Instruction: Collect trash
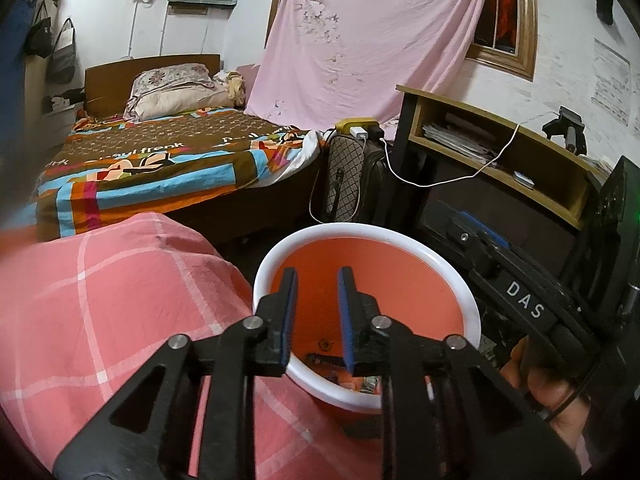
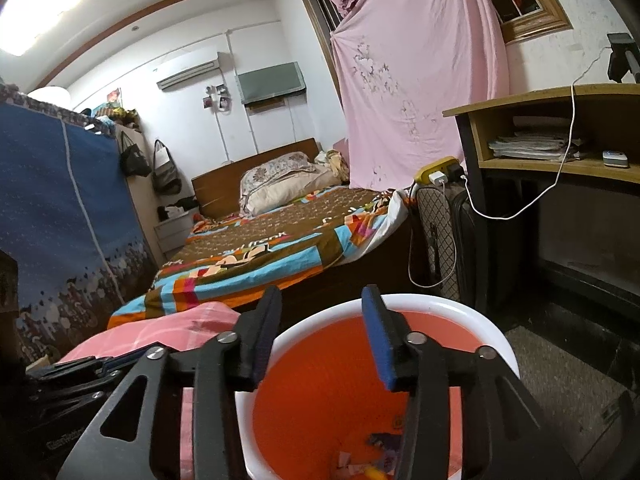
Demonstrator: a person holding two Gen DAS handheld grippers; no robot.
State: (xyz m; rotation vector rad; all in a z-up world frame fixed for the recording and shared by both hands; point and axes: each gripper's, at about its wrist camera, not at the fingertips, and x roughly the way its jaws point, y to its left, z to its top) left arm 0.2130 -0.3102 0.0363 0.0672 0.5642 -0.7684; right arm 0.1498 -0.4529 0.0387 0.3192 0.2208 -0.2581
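Hovering over the bin [image 1: 466, 292], both grippers empty

- Left gripper [image 1: 317, 276]: pads narrowly apart, nothing between them; tips sit just above the bin's mouth, pointing down into it
- Right gripper [image 2: 322, 294]: jaws spread wider, nothing between them; also over the bin mouth, from the other side
- Trash [image 2: 360, 464]: small scraps of paper and wrapper lie on the bin's floor; exact items too small to tell
- Bin stands on the floor, touching or just beside a pink cloth [image 1: 120, 300]

Judgement: drop-off step looks finished, since the scraps lie in the bin and neither gripper carries anything. The task seems well along, though how much trash is left elsewhere cannot be told: no loose litter shows on the cloth or on the floor in either view

Next move calls for lifting both grippers clear of the rim without knocking it, then turning to search for more litter; jaws must open wide before any new pick
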